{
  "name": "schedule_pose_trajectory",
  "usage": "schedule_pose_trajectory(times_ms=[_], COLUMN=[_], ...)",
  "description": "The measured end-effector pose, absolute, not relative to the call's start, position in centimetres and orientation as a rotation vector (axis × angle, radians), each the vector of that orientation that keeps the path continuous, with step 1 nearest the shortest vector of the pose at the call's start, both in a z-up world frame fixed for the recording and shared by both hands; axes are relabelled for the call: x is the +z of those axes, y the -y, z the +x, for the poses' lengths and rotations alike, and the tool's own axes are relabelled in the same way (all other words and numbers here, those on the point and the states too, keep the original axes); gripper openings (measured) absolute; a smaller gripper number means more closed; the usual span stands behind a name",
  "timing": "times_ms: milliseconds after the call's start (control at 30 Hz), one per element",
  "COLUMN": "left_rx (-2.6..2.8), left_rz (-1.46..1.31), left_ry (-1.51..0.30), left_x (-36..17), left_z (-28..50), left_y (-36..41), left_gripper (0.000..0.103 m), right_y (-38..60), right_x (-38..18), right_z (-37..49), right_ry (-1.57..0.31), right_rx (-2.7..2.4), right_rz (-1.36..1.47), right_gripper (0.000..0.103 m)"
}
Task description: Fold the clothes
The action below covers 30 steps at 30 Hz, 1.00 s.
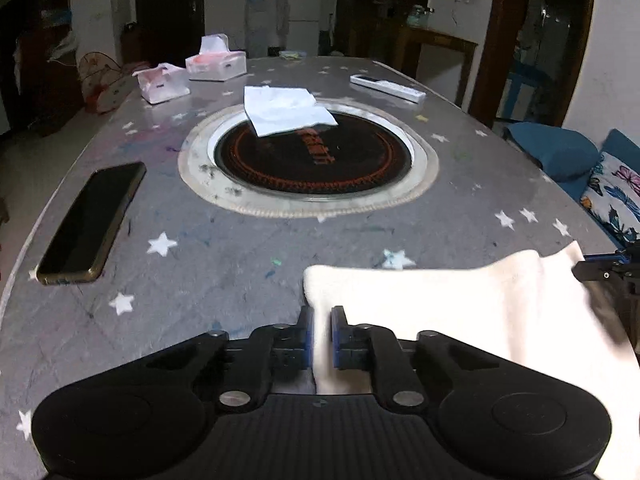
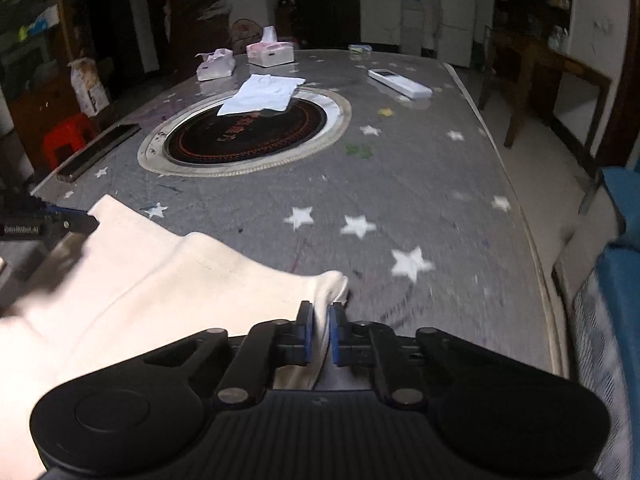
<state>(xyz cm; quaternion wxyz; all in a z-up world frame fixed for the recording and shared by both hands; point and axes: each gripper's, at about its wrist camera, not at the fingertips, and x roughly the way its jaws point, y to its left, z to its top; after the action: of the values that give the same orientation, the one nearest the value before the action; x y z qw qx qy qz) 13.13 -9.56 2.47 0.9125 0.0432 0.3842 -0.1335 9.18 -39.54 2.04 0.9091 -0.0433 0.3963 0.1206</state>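
A grey star-printed table [image 1: 248,264] fills both views, its round hotplate inset [image 1: 312,160] partly covered by a folded white cloth [image 1: 286,110]; a phone [image 1: 90,224] lies to the left. Along the near edge lies the cream garment [image 1: 460,308], soft, thick and loosely rumpled. The left gripper [image 1: 320,316] pinches one corner, and the right gripper [image 2: 320,312] pinches the opposite one. The step looks like lifting an edge to fold; next, both corners would need carrying across together, kept taut.
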Motion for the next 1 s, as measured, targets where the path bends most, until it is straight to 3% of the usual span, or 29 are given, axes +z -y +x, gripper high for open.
schedule_pose_trajectory(times_ms=[300, 433, 533, 700, 767, 1000], left_rx=[-0.110, -0.095, -0.083, -0.104, -0.141, -0.290], left_rz=[0.115, 0.120, 0.108, 0.052, 0.033, 0.028], left_ry=[-0.772, -0.757, -0.750, -0.712, -0.695, -0.676], left_x=[2.2, 2.2, 2.3, 3.6, 4.2, 4.8], left_z=[16.4, 16.0, 15.0, 10.8, 8.6, 1.4], left_y=[7.5, 7.1, 6.5, 5.8, 5.9, 8.4], left_gripper=[0.010, 0.018, 0.025, 0.024, 0.026, 0.038], right_y=[36.6, 36.6, 38.2, 40.9, 41.1, 41.2], right_x=[2.1, 2.6, 3.9, 6.0, 5.9, 3.0], right_z=[14.2, 14.4, 11.6, 4.7, 1.8, -4.0], right_ry=[-0.788, -0.783, -0.762, -0.720, -0.712, -0.740], right_rx=[0.276, 0.287, 0.275, 0.240, 0.218, 0.123], right_rz=[-0.195, -0.203, -0.184, -0.186, -0.217, -0.314], right_gripper=[0.007, 0.012, 0.023, 0.039, 0.051, 0.061])
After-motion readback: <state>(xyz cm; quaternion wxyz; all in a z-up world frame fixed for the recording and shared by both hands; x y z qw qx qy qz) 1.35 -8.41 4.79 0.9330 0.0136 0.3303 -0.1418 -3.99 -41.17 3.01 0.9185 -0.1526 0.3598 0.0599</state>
